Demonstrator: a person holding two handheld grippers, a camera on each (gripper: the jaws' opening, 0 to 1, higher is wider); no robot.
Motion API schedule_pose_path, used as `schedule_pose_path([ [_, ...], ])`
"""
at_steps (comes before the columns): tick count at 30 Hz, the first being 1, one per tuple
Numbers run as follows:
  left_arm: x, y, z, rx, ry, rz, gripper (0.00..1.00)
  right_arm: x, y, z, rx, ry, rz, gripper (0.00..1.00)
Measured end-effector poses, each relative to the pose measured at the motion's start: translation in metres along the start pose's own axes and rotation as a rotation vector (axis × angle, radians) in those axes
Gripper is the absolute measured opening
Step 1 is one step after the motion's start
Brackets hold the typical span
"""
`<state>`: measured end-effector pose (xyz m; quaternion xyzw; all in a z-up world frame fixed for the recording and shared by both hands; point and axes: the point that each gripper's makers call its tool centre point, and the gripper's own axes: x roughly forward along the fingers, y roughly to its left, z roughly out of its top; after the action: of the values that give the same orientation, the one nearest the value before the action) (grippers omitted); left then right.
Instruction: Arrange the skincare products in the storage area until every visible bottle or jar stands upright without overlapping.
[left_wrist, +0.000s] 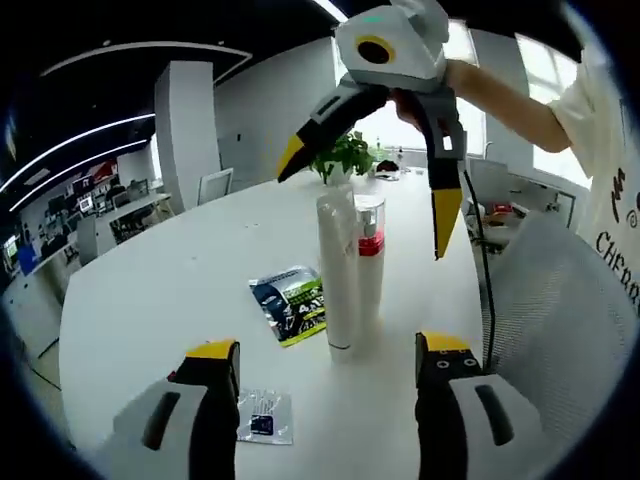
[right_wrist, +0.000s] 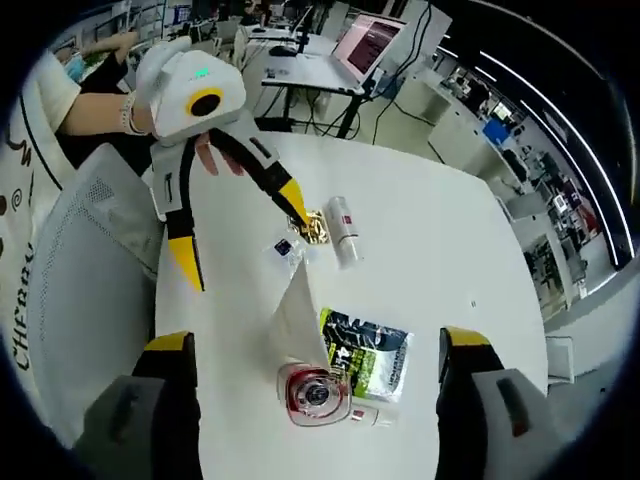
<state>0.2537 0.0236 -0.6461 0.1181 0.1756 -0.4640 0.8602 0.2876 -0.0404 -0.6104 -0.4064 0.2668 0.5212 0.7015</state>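
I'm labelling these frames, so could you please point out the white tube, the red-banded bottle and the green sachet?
White tube (left_wrist: 338, 275): left gripper view, middle of its body.
Red-banded bottle (left_wrist: 371, 245): left gripper view, on the red band.
Green sachet (right_wrist: 367, 358): right gripper view, centre of its printed face.

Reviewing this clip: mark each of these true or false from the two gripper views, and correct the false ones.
1. Both grippers are open. True: the left gripper and right gripper hold nothing.
2. The white tube lies flat. False: it stands upright on the white table.
3. The red-collared bottle stands right beside the tube. True.
4. The green-and-black sachet is propped upright. False: it lies flat.
5. One white bottle lies on its side. True.
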Motion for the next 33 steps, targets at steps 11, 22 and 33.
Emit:
schedule_pose_path([
  [11,-0.010,0.005,-0.001,-0.032,0.005,0.024,0.85,-0.015,0.021,-0.023,0.110,-0.060,-0.034,1.00],
  [22,-0.021,0.006,-0.008,-0.065,0.024,0.055,0.90,-0.032,0.031,-0.049,0.207,-0.080,-0.109,1.00],
  [33,-0.041,-0.008,-0.002,-0.040,0.041,0.081,0.99,-0.037,0.045,-0.064,0.344,-0.168,-0.141,1.00],
])
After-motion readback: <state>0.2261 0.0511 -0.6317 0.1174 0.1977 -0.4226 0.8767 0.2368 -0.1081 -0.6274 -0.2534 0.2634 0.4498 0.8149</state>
